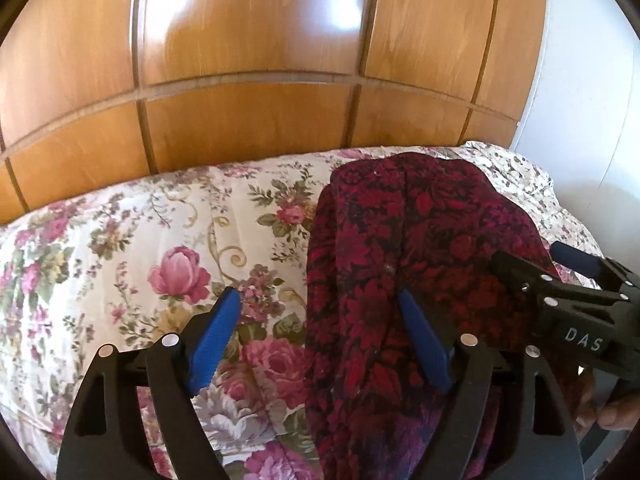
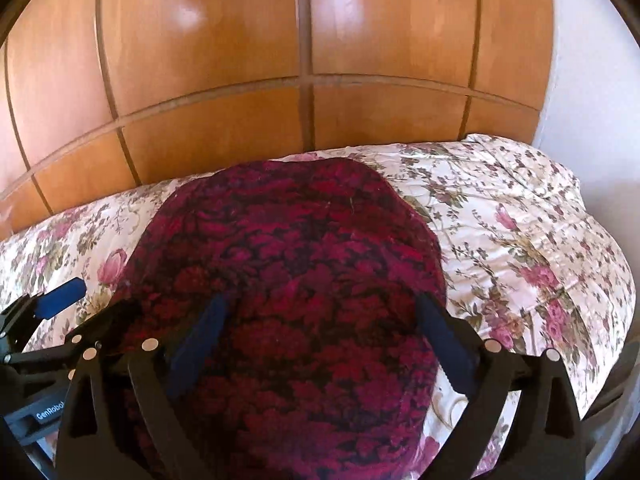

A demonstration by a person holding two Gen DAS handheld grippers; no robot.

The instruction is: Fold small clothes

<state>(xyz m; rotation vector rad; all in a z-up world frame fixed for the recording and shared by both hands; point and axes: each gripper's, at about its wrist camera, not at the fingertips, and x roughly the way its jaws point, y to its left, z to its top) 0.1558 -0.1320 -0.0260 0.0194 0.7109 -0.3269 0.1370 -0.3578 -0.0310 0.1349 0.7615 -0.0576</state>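
Note:
A dark red floral garment [image 1: 420, 240] lies on the flowered bedspread [image 1: 140, 240]; it also fills the middle of the right wrist view [image 2: 288, 264]. My left gripper [image 1: 320, 300] is open over the garment's left edge, one blue finger over the bedspread, the other over the cloth. My right gripper [image 2: 320, 308] is open above the garment's near part, holding nothing. The right gripper shows at the right of the left wrist view [image 1: 568, 276]; the left gripper shows at the left of the right wrist view [image 2: 60, 296].
A wooden panelled wardrobe [image 1: 260, 60] stands behind the bed. A white wall [image 1: 580, 100] is at the right. The bedspread [image 2: 520, 240] extends to the right of the garment, with the bed's edge at the lower right.

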